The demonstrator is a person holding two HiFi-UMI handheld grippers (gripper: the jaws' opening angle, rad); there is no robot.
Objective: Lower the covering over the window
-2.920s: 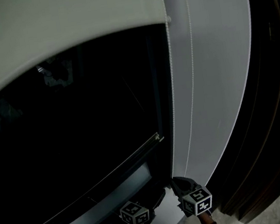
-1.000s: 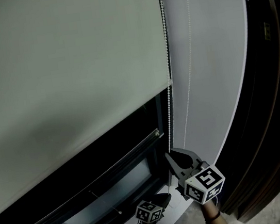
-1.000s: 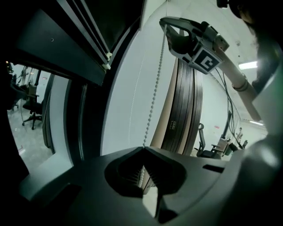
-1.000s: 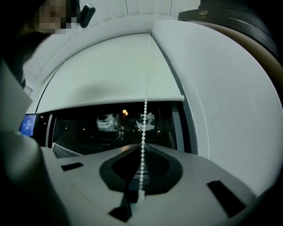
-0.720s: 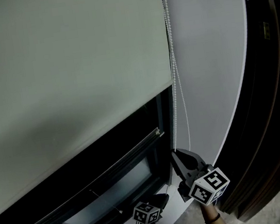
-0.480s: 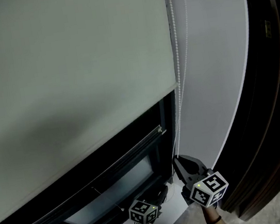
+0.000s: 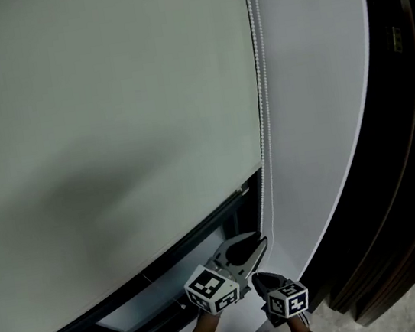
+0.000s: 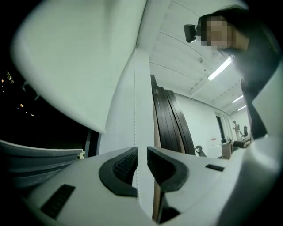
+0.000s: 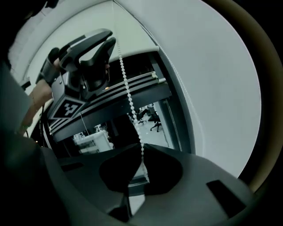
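Blind (image 7: 110, 137) is down over most of the window (image 7: 234, 211); only a dark strip of window shows under its bottom edge. The chain (image 7: 259, 76) hangs along the blind's right side, next to the wall (image 7: 314, 106). Right gripper (image 9: 140, 150) is the lower one, with jaws just closed and clamped on the chain, which runs up out of them. Left gripper (image 8: 142, 152) sits just above it on the same chain, with jaws just opened and now parted, so the chain passes between them unpinched.
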